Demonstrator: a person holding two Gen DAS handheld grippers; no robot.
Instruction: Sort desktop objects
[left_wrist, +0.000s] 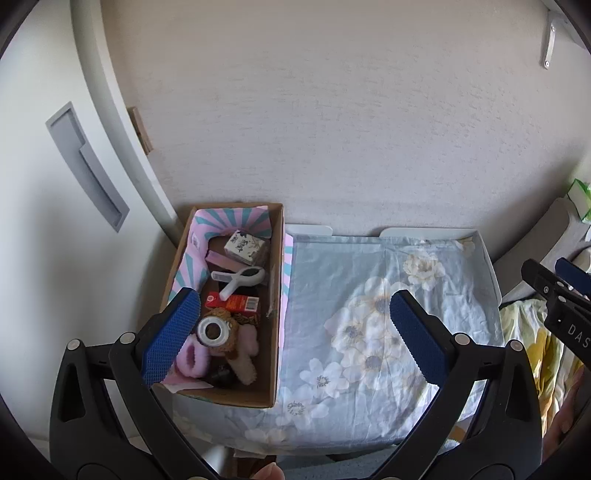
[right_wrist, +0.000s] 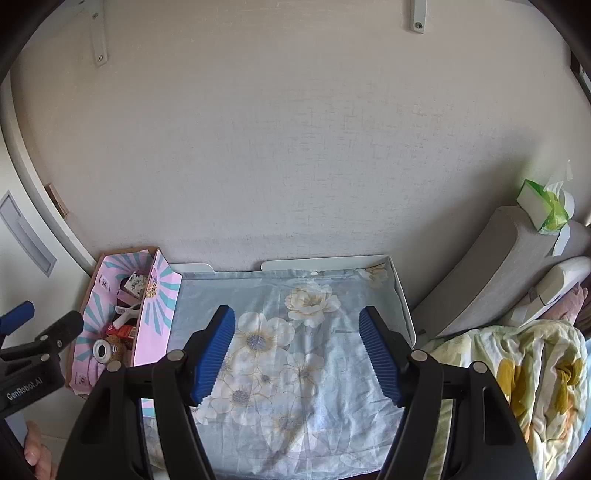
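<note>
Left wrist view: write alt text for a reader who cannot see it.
An open left gripper, holding nothing, hovers above a cardboard box packed with small items: a plush toy, a red carton, a white clip and a patterned box. Beside it lies a floral cloth with nothing on it; the right gripper shows at the right edge.

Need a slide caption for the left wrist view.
Open left gripper above a cardboard box of sorted items beside a floral cloth.

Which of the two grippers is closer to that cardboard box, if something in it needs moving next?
Probably the left gripper: it hangs open right over the cardboard box. The right gripper, also open, is over the floral cloth.
</note>
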